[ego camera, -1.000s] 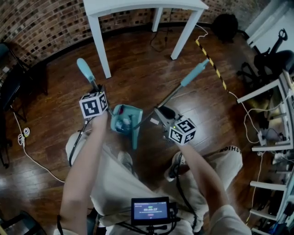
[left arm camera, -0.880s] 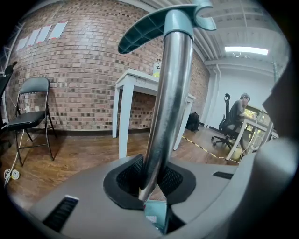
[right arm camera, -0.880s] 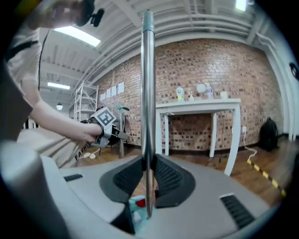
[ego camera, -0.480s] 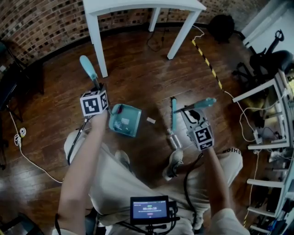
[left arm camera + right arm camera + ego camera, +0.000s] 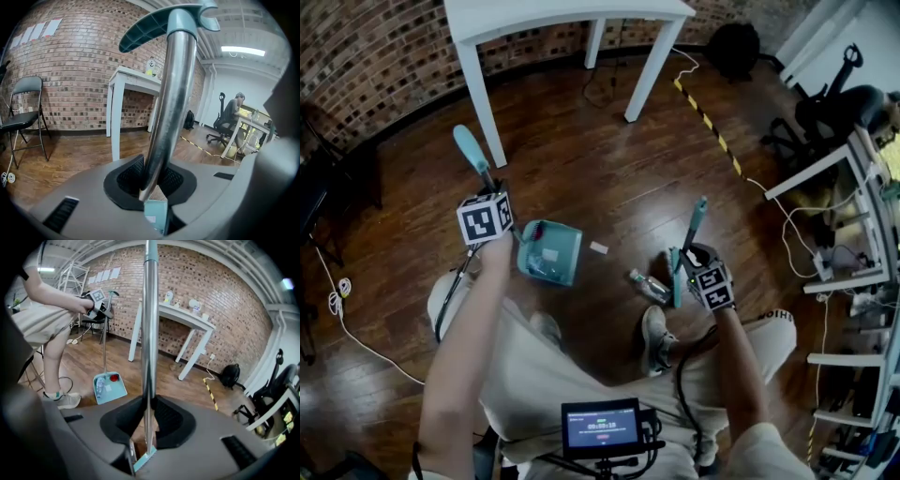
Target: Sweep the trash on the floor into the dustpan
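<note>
The left gripper [image 5: 151,183] is clamped on the metal pole of the dustpan [image 5: 168,103]; its own body hides nearly all of the pan, leaving only a teal sliver under the jaws. The right gripper [image 5: 148,427] is closed on the thin pole of the broom [image 5: 149,329], and the broom's head is likewise cut down to a teal edge at the bottom of that view.

From the head view, the dustpan [image 5: 549,251] sits on the wooden floor [image 5: 609,178] below the left gripper [image 5: 487,219], and the broom's head [image 5: 676,276] stands just beside the right gripper [image 5: 705,278]. A clear bottle [image 5: 648,285] lies on the floor close to the broom's head, and a small white scrap [image 5: 599,247] lies between it and the pan. The pan's contents are blurred here; the right gripper view shows them better: what looks like a bottle, a red round thing and a pale scrap inside the dustpan [image 5: 109,387].

Farther off stand a white surface [image 5: 567,13], striped floor tape [image 5: 709,120] and a brick wall [image 5: 70,70]. Only the left gripper view shows a folding chair [image 5: 24,110] and a seated person [image 5: 231,111]
</note>
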A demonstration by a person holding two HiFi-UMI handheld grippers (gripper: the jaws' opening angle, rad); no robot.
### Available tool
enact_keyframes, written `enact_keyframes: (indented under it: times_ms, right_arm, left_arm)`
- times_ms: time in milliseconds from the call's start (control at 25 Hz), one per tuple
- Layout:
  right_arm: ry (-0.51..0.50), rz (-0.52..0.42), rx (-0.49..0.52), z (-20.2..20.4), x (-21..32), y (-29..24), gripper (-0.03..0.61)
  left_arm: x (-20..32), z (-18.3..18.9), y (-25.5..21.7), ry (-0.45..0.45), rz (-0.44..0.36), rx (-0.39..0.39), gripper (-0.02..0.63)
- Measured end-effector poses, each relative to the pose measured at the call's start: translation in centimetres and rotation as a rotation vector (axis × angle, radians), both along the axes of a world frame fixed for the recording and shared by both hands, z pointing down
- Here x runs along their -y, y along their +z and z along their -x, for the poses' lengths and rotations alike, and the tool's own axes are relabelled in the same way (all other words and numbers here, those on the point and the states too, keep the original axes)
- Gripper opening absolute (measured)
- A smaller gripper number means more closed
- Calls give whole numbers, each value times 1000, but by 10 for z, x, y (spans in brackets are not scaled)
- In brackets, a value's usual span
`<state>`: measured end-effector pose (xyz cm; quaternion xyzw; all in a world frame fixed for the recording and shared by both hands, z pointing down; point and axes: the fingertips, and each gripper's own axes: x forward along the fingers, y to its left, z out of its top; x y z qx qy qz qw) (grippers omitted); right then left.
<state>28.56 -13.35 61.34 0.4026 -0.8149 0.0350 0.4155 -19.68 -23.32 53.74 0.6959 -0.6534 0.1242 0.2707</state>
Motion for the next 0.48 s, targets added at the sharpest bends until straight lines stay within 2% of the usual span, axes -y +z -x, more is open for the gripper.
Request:
enact_keyframes:
  times_ms: [200,480]
  right_arm:
    - [40,45,60,13,4,5,95]
    - [-7,38,131,69,-1,3,95]
  left_arm:
    - [2,-1,-1,4,-2,7,52]
    - [-4,2,9,2,18,-9,52]
